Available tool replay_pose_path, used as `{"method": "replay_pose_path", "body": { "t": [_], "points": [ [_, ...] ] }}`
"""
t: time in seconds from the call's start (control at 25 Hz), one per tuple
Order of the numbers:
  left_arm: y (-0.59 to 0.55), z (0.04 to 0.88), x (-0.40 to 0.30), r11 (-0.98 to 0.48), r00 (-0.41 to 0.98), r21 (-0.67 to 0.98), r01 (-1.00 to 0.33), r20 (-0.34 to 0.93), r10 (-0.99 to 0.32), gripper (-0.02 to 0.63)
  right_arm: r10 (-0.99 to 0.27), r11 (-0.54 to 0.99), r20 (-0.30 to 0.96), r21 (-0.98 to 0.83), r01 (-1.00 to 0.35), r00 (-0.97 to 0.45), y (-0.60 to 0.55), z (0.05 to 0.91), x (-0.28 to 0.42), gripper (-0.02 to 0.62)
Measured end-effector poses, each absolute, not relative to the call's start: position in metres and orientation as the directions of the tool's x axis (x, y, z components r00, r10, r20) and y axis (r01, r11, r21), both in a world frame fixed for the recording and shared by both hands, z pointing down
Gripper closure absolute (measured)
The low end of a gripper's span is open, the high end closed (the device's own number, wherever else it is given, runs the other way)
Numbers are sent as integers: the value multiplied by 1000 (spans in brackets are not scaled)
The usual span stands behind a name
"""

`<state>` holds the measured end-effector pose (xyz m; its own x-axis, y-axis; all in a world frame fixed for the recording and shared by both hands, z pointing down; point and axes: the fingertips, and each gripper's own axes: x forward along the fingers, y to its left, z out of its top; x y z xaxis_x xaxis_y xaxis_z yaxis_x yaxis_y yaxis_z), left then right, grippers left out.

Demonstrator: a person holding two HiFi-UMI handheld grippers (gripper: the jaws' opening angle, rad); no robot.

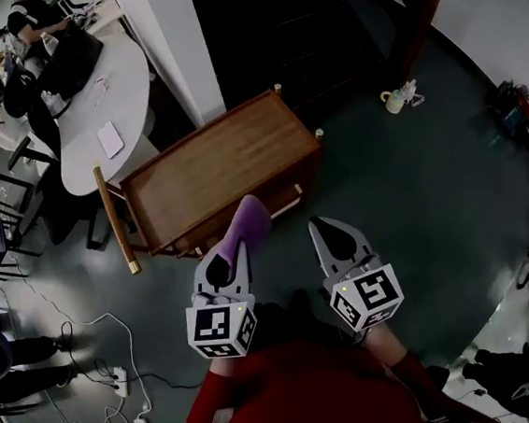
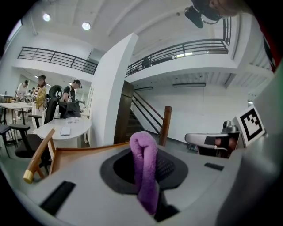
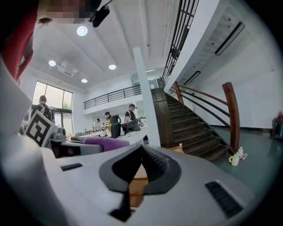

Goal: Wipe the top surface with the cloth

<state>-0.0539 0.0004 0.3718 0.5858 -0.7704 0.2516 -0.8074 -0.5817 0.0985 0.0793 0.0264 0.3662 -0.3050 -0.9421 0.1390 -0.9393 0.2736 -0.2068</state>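
A wooden surface (image 1: 217, 164) sits at the centre of the head view. A white curved surface (image 1: 102, 91) lies to the upper left and dark stairs (image 1: 273, 26) rise above it. My left gripper (image 1: 234, 248) has its fingers clamped on the purple cloth (image 1: 248, 219), which juts over the wooden surface's near edge. My right gripper (image 1: 323, 232), just to the right, has its fingers together.

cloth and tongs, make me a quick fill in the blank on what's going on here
1. The left tongs are shut on a ____ cloth.
2. The right tongs are shut and hold ____.
3. The table in front of both tongs is made of ____.
Missing words: purple; nothing; wood.
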Motion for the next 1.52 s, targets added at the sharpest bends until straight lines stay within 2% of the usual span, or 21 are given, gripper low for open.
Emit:
{"method": "replay_pose_path", "body": {
  "t": [0.6,1.12,1.28,1.4,1.52],
  "points": [
    [-99,381,-76,-486,495,109,-867,290,-819,541,-913,346,159,-188,-919,-376,-98,367,69,583],
    [-132,400,-82,-426,445,133,-895,345,-827,541,-908,358,165,-175,-917,-385,-145,369,76,583],
    [-192,403,-44,-475,496,148,-868,322,-806,541,-910,371,151,-117,-921,-386,-166,360,94,583],
    [-254,408,23,-567,591,171,-806,304,-748,541,-920,361,131,-76,-929,-368,-187,349,115,583],
    [-290,430,95,-637,672,227,-737,347,-654,541,-936,319,127,-86,-944,-328,-192,347,141,583]
  ]
}}
